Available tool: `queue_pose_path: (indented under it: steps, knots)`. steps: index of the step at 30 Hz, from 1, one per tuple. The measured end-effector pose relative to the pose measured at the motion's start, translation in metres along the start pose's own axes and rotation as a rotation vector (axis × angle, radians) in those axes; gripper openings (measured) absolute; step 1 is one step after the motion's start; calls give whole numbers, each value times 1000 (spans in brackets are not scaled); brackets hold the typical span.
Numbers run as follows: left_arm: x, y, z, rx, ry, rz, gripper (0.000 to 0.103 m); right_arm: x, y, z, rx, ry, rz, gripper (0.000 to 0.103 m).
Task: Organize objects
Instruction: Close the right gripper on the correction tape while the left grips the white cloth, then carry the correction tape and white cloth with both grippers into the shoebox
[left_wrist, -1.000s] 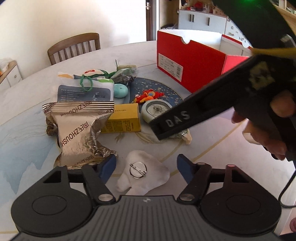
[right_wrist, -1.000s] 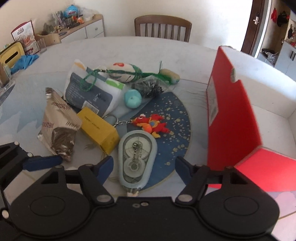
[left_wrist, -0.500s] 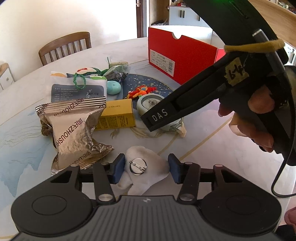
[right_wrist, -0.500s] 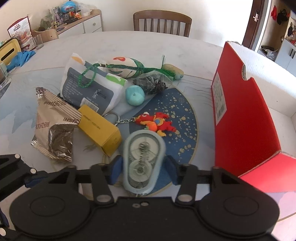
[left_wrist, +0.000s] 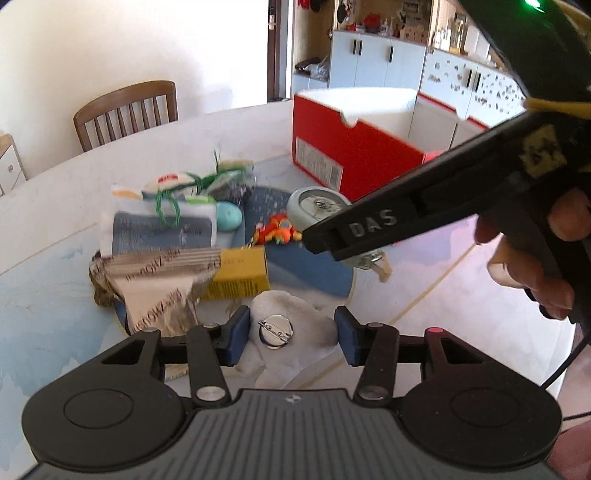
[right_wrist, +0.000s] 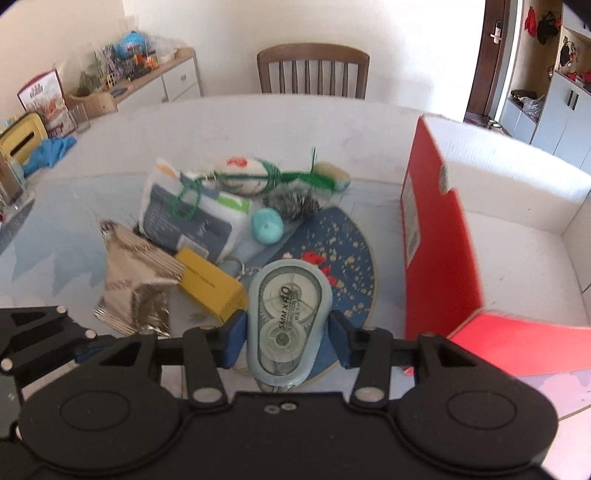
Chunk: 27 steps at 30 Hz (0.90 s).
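My left gripper (left_wrist: 291, 334) has its jaws clenched on a white tooth-shaped plush badge (left_wrist: 295, 328), its round metal pin-back facing up, at the near edge of the surface (left_wrist: 55, 229). My right gripper (right_wrist: 288, 332) grips a pale-blue correction tape dispenser (right_wrist: 288, 317), left of the red shoebox (right_wrist: 439, 236). Both tilt downward.

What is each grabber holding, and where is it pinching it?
The left gripper pinches a white plush badge by its two sides. The right gripper squeezes the correction tape across its narrower lower half.
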<state>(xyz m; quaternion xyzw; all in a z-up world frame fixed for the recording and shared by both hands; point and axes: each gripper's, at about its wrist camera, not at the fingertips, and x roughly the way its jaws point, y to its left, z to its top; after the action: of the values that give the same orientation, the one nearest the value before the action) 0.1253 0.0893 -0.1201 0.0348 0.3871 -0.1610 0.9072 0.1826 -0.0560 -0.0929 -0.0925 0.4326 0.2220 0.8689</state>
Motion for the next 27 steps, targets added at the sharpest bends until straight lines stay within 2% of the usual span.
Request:
queue_pose_path:
  steps: [14,27]
  knots:
    - [-21,-12,62,-12,-81,-44,49,-78,-40,33,46,-126,-39,47]
    - [9,-61,131,-28,-111,3,49,-90,-123,38,26,-161,-66,47]
